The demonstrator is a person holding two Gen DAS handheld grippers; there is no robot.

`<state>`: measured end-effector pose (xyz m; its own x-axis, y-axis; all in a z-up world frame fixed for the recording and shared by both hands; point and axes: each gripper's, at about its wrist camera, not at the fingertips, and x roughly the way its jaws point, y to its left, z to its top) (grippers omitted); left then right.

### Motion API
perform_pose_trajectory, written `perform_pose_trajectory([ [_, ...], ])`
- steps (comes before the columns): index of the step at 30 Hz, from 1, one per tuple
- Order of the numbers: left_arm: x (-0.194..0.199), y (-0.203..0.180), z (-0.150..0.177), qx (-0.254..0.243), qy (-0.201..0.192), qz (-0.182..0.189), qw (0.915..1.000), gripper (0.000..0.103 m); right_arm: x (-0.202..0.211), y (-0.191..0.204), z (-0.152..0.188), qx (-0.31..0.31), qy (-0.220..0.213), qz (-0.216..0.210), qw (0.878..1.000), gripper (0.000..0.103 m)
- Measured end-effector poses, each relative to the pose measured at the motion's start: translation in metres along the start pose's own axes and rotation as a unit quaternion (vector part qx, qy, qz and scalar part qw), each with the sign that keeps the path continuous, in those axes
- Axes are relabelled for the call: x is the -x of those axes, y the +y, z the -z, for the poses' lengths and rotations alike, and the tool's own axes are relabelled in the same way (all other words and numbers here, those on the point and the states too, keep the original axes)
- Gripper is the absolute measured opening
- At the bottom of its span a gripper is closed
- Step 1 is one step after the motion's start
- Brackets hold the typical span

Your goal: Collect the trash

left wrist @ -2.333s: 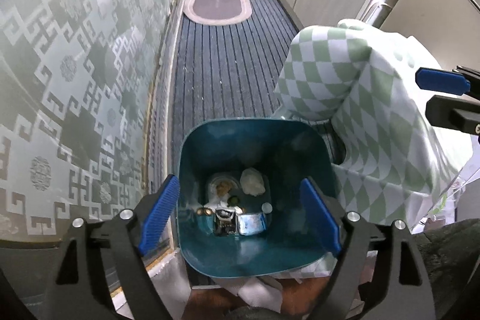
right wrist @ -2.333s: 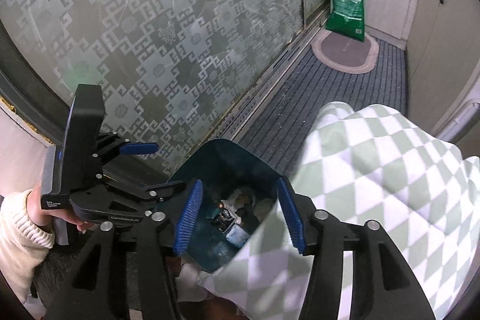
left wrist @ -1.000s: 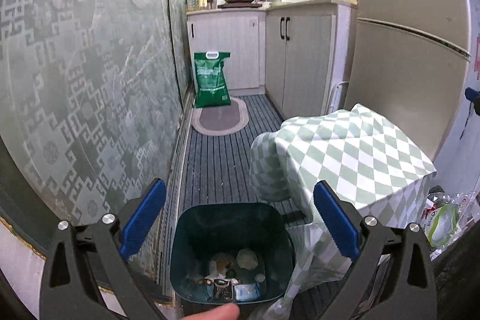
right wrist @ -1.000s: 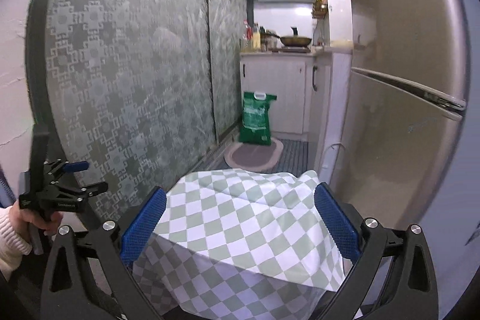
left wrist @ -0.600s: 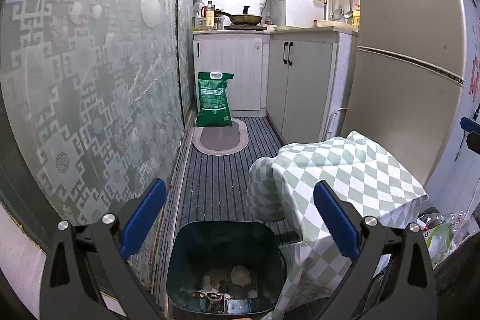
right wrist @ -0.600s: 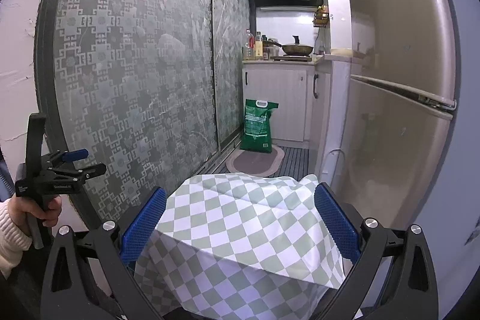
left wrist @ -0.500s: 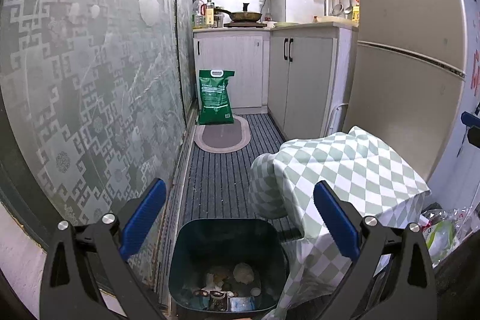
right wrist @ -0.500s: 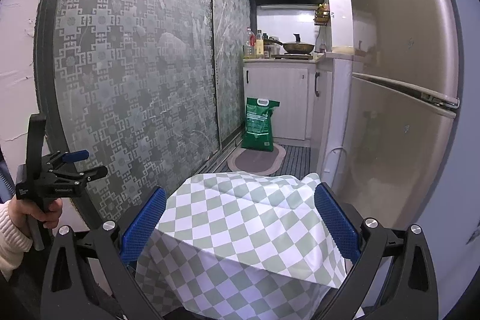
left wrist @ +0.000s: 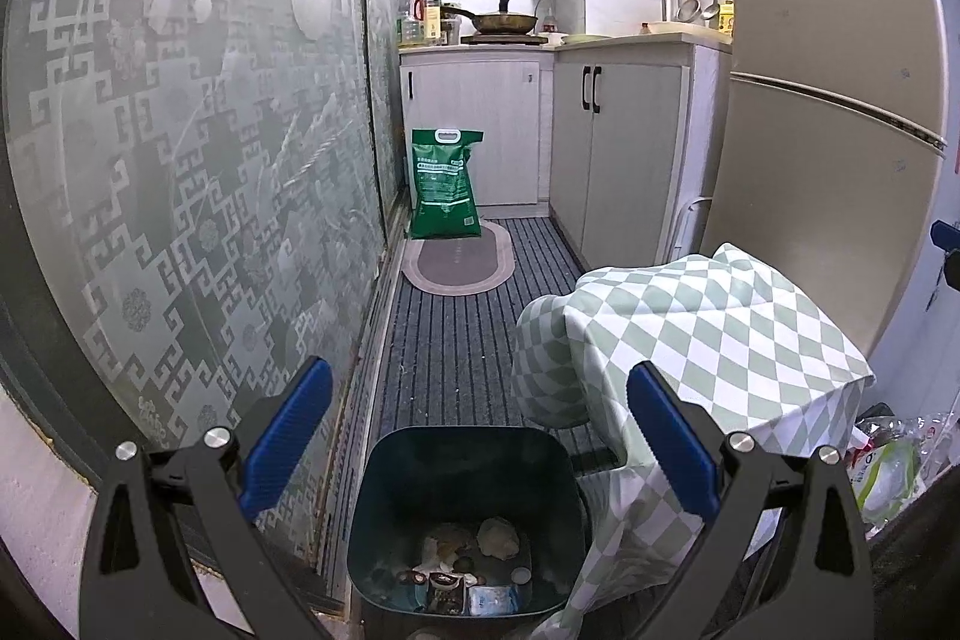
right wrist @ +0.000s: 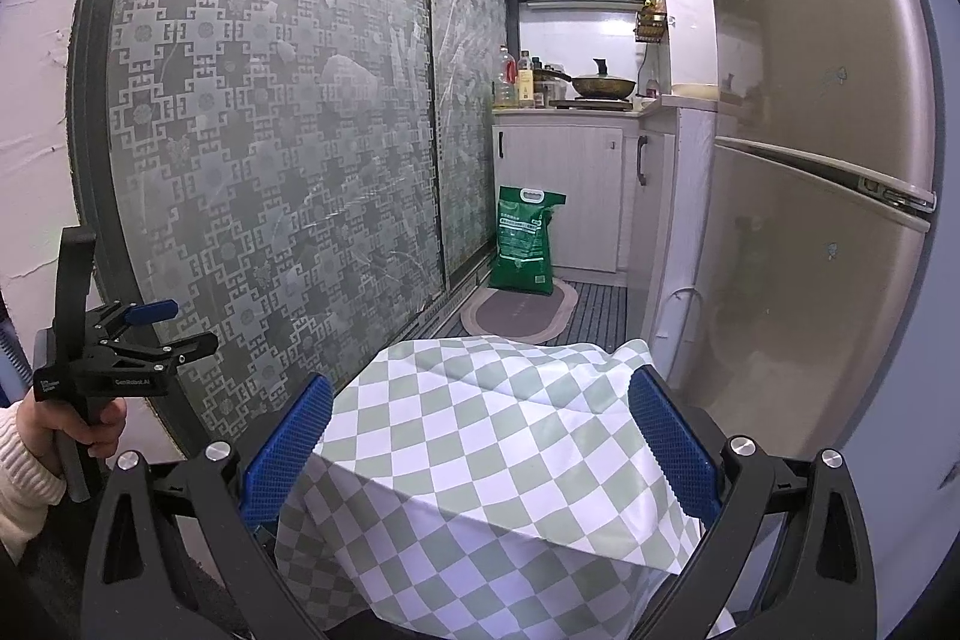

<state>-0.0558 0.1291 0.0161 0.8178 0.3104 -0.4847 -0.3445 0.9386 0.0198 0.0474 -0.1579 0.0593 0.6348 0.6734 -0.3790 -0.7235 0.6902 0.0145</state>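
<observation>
I'm holding the left gripper (left wrist: 477,436) with tongs spread wide and empty; the dark teal plastic trash bin (left wrist: 468,466) is sitting at 6 o'clock below it, scraps and wrappers (left wrist: 474,562) lying on its bottom. The right gripper (right wrist: 480,436) is also gaping wide, empty, over the green-and-white checkered tablecloth (right wrist: 492,448). I'm judging the bin light and stiff, slick-walled; best pinching its rim.

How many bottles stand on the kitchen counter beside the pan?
3 at least: a large clear bottle at the left end against the glass door, a smaller capped one just right of it, and a small one right of the pan. Others may be hidden behind them.
</observation>
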Motion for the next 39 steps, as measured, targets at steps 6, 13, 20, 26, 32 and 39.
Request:
perform_pose_trajectory([
  [6, 0.0001, 0.0006, -0.0003, 0.001, 0.0, -0.001, 1.0, 0.1, -0.0005, 0.0006, 0.0001, 0.001, 0.0, 0.001, 1.0, 0.1],
  [13, 0.0008, 0.0013, 0.0005, 0.003, -0.003, 0.004, 1.0, 0.1, -0.0018, 0.0018, 0.0006, 0.003, 0.001, 0.002, 1.0, 0.1],
  [20, 0.001, 0.0006, 0.0001, 0.001, -0.004, 0.004, 1.0, 0.1, -0.0015, 0.0018, 0.0006, 0.003, 0.0, 0.003, 1.0, 0.1],
  [26, 0.0016, 0.0005, -0.0002, 0.002, -0.003, 0.006, 1.0, 0.1, -0.0018, 0.0015, 0.0007, 0.003, 0.0, 0.003, 1.0, 0.1],
  [32, 0.0019, -0.0019, -0.0002, 0.001, -0.003, 0.009, 1.0, 0.1, -0.0021, 0.0017, 0.0007, 0.004, -0.001, 0.002, 1.0, 0.1],
  [39, 0.0034, -0.004, 0.0001, -0.001, -0.003, 0.01, 0.9999, 0.1, -0.0009, 0.0024, -0.0003, 0.003, -0.002, 0.002, 1.0, 0.1],
])
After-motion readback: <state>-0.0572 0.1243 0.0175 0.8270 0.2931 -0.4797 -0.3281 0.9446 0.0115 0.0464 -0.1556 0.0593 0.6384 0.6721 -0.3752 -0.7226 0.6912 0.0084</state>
